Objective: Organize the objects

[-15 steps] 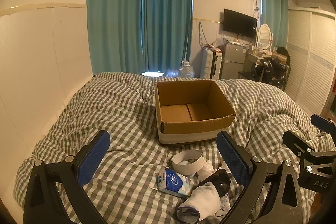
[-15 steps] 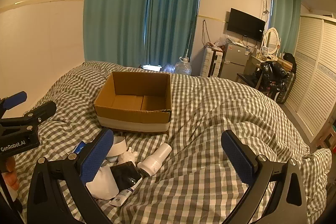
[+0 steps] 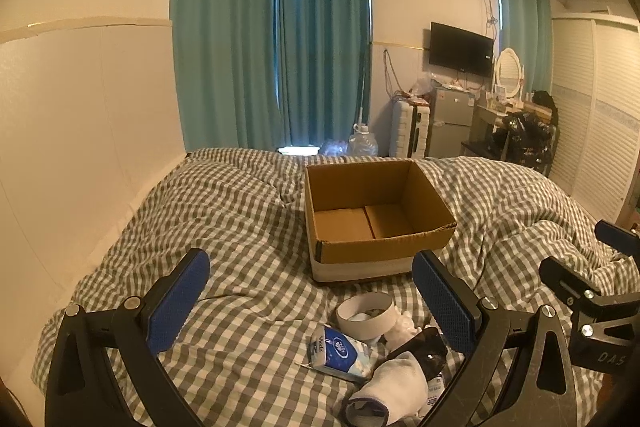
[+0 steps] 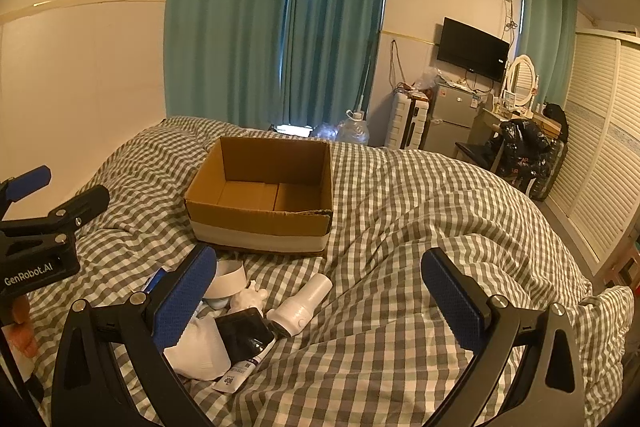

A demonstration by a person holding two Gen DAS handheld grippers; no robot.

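Hovering fully apart and empty, left tongs (image 3: 310,301) and right tongs (image 4: 320,297); white bottle (image 4: 301,305) between the right pair lies flat, long axis toward the cardboard box (image 4: 260,223).

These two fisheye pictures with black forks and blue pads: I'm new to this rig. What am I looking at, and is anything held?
A person holds a two-finger gripper in each hand, each with a camera looking along its fingers. One picture is from the left gripper, the other from the right gripper. Both stand wide open and hold nothing. On the checked bedcover sits an open, empty cardboard box. In front of it lies a small pile: a tape roll, a blue tissue pack, a white sock, a black wallet-like item, a white bottle and a tube.
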